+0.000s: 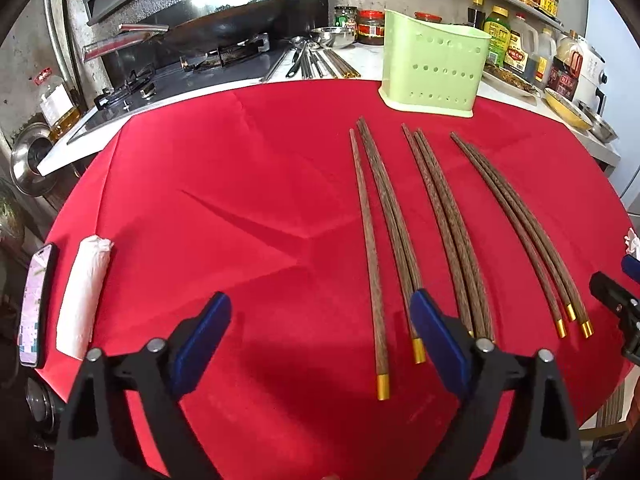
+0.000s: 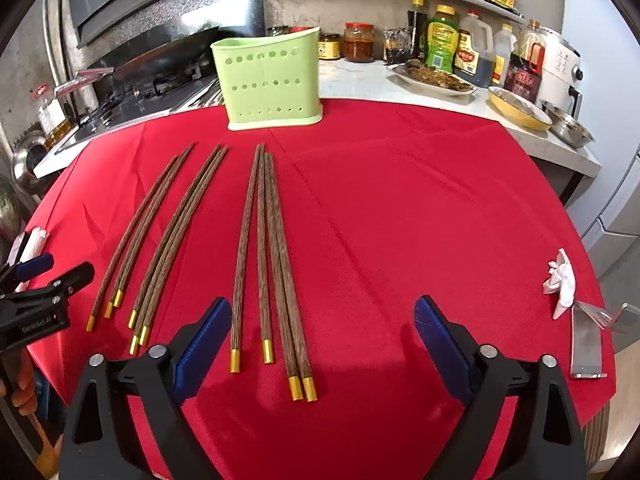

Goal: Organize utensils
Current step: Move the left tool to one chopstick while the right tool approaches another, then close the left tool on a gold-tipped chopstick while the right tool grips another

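Observation:
Several dark wooden chopsticks with gold caps [image 1: 436,220] [image 2: 264,248] lie in three loose groups on a red cloth [image 1: 240,208] [image 2: 420,220], tips toward a pale green perforated utensil holder [image 1: 434,66] [image 2: 268,80] standing upright at the cloth's far edge. My left gripper [image 1: 320,336] is open and empty, low over the cloth's near edge, left of the chopstick caps. My right gripper [image 2: 324,336] is open and empty, over the caps of the rightmost group. Each gripper shows at the edge of the other's view [image 1: 616,304] [image 2: 44,280].
A rolled white cloth [image 1: 84,296] and a phone [image 1: 34,308] lie at the left edge. A crumpled tissue [image 2: 562,284] and a metal stand [image 2: 588,344] lie at the right. Behind are a stove with wok [image 1: 208,28], metal utensils [image 1: 312,62], bottles [image 2: 472,48], dishes [image 2: 516,108].

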Action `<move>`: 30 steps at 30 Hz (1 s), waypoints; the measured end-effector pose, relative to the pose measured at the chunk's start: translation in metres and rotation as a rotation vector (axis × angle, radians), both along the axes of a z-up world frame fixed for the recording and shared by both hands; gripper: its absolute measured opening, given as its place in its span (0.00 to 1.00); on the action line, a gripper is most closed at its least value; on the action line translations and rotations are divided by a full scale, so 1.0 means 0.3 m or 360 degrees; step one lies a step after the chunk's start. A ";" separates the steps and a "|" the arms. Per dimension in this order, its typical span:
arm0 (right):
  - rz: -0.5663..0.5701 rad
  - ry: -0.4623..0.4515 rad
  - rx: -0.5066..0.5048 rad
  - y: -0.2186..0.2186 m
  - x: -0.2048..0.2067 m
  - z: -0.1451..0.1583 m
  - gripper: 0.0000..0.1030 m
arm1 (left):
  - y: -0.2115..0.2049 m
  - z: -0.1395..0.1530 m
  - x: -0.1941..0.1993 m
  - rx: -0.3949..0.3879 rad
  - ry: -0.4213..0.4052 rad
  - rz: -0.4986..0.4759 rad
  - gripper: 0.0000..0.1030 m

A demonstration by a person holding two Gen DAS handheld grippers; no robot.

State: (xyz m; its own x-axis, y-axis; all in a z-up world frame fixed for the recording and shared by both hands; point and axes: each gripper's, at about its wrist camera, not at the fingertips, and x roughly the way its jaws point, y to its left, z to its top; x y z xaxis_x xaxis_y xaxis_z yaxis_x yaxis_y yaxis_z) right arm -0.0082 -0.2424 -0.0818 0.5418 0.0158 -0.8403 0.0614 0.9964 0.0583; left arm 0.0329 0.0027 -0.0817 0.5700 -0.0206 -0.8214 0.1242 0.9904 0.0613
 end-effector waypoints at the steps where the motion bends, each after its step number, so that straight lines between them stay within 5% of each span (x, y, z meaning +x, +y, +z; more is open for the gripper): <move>1: 0.0002 0.0010 -0.0006 0.002 0.000 -0.007 0.71 | 0.002 -0.006 0.001 0.0004 0.0006 0.0004 0.79; 2: 0.0004 0.0037 0.0008 0.000 0.001 -0.018 0.61 | 0.004 -0.012 0.002 0.0001 0.0014 0.0004 0.77; 8: 0.0057 0.0050 0.0035 0.015 -0.011 -0.044 0.57 | -0.005 -0.047 -0.007 -0.0017 0.0060 -0.0047 0.58; 10: 0.0083 0.0071 0.0027 0.023 -0.012 -0.052 0.48 | -0.008 -0.052 -0.007 -0.0038 0.0068 -0.0060 0.52; 17: 0.0103 0.0111 0.0083 0.011 -0.010 -0.070 0.25 | -0.014 -0.057 -0.011 -0.0076 0.0066 -0.0087 0.43; 30: 0.0082 0.0058 0.0161 -0.024 -0.036 -0.044 0.25 | -0.016 -0.058 -0.021 -0.0116 0.0093 -0.0107 0.43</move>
State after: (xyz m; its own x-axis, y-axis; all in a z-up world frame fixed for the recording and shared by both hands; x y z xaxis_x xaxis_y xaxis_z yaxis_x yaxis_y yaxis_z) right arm -0.0190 -0.2497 -0.0951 0.5070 0.1288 -0.8523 0.0141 0.9874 0.1577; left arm 0.0267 -0.0022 -0.0991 0.5165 -0.1183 -0.8480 0.1917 0.9812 -0.0201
